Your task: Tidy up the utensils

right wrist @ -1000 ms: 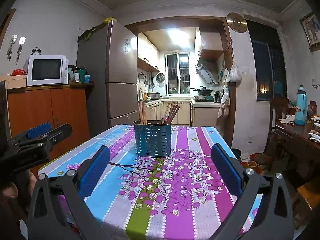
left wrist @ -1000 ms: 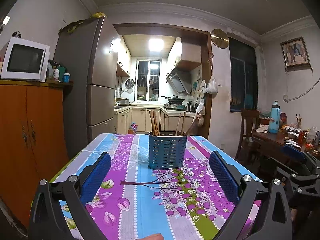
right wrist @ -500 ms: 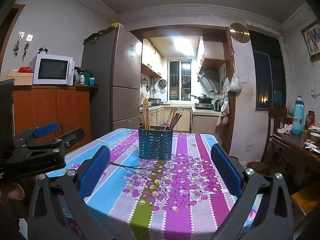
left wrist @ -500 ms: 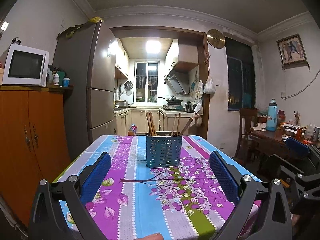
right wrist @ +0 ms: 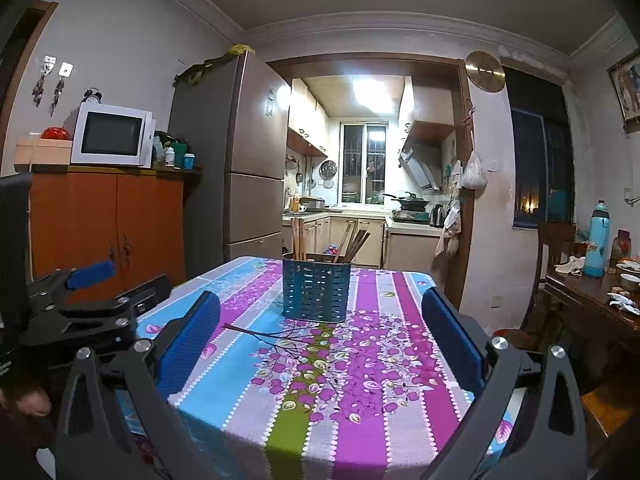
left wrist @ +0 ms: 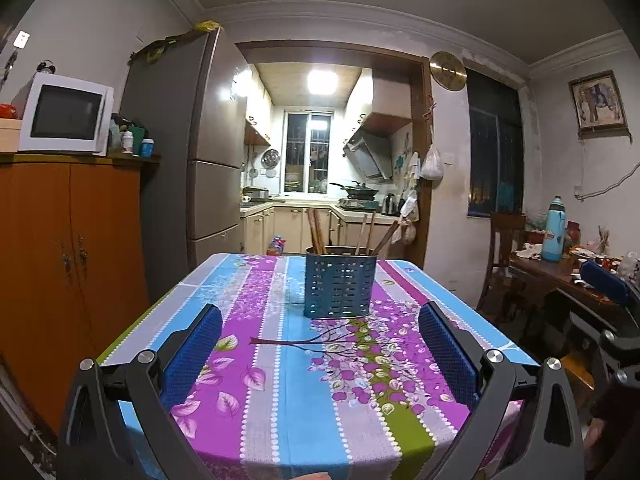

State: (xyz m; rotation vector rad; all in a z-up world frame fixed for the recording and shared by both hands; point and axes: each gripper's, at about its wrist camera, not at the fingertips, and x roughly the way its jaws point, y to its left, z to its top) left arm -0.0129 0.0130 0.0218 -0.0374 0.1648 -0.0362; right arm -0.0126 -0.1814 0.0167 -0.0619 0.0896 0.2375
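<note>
Refrigerator (left wrist: 188, 160): stands at the left of the kitchen doorway, beyond the far left corner of my table.
Cabinet (left wrist: 68, 248): orange wood, doors closed, against the left wall, with a white microwave (left wrist: 64, 114) on top.
Table (left wrist: 264, 364): covered with a striped floral cloth in blue, purple, grey and green; it fills the lower half of both my wrist views.
Side table (right wrist: 592, 300): dark wood, at the right, with a blue bottle (right wrist: 597, 240) upright on it among small clutter I cannot identify.
Utensil holder (left wrist: 339, 283): blue perforated caddy, upright on the cloth towards the far end of the table, roughly on its centre line, well apart from both my tongs.
Chopsticks (left wrist: 317, 231): wooden sticks standing in the holder; one bunch upright at its left side, others leaning right at its right side. I cannot count them.
Left gripper (left wrist: 320, 354): released, the blue pads spread wide, nothing between them; it hangs over the near edge of the table and faces the holder. In the right wrist view it appears at the left edge (right wrist: 86, 300).
Right gripper (right wrist: 320, 350): released, pads wide apart and holding nothing; it hangs over the near edge and faces the holder from slightly right. In the left wrist view it sits at the right edge (left wrist: 600, 320).
</note>
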